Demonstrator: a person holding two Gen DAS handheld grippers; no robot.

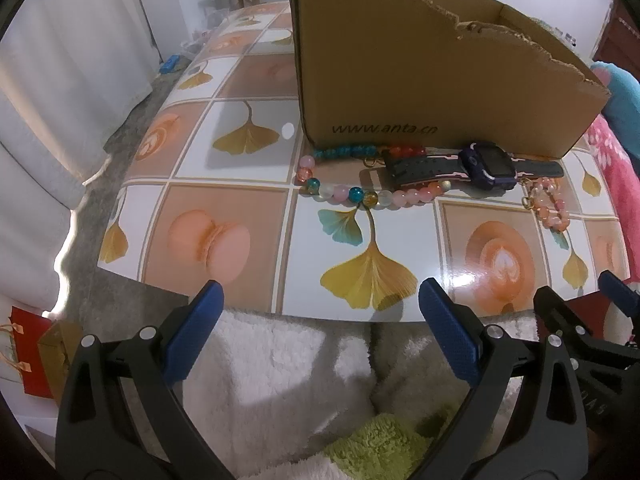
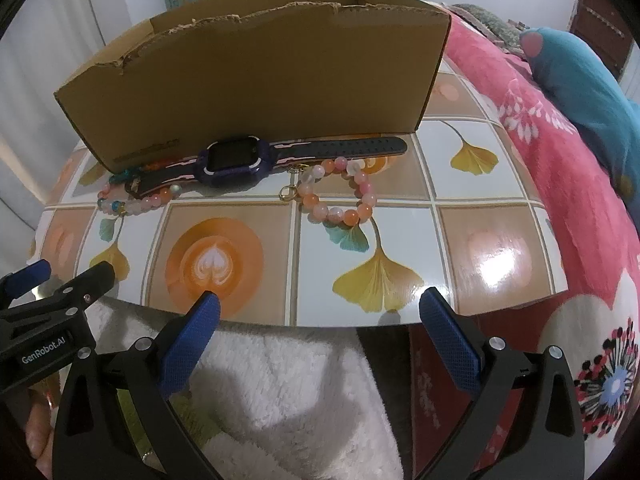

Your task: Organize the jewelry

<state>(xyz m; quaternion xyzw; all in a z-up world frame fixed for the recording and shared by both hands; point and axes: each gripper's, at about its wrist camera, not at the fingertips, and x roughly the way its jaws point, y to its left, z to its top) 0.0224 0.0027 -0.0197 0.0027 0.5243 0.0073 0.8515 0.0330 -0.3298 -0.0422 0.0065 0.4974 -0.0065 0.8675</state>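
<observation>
Bracelet: pink-orange beads, closed loop, gold clasp.

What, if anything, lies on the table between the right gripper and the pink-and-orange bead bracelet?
Nothing visible. Between the open right gripper and the bead bracelet there is only bare patterned table. The watch and the cardboard box lie beyond the bracelet, not in front of it.

A pink floral blanket and teal cushion lie beside the table.

Box reads "www.anta.cn"; left gripper "GenRobot.AI".
</observation>
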